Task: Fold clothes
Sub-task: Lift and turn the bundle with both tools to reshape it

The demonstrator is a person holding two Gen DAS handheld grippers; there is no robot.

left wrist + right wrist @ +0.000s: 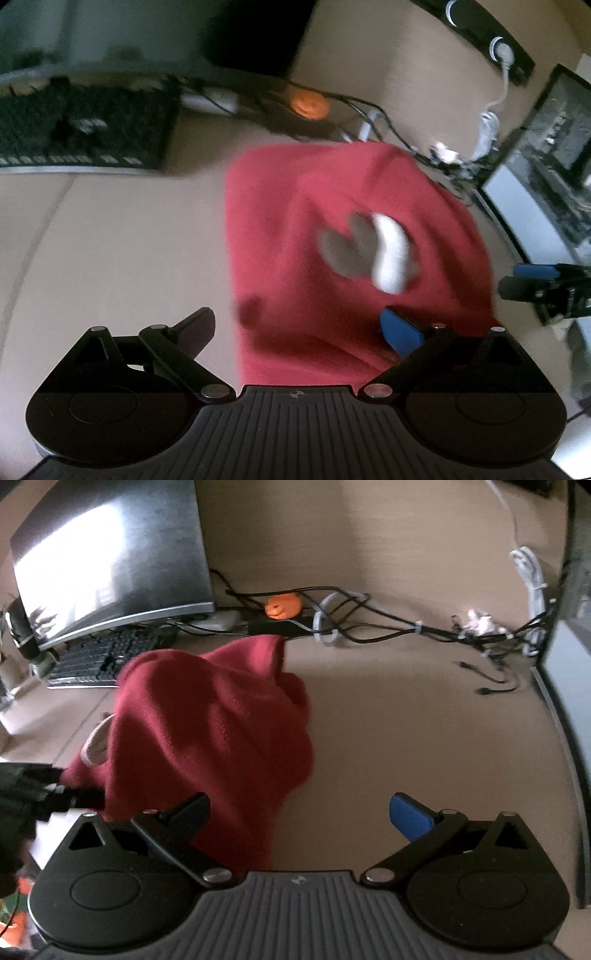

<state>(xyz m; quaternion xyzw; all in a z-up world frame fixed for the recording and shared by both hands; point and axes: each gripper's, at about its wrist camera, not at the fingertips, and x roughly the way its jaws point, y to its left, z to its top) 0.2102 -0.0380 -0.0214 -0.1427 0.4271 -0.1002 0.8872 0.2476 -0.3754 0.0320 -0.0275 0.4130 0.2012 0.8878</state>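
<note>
- Red fleece garment point(207, 716) bunched in a mound on the beige desk point(424, 738), grey-and-white print on one face, near the keyboard point(92, 661).
- Left gripper point(306, 325): fingers spread wide, cloth between, not clamped.
- Right gripper point(299, 808): fingers apart, empty, garment edge at left finger.

Red garment point(207, 716): soft fleecy cloth.
</note>
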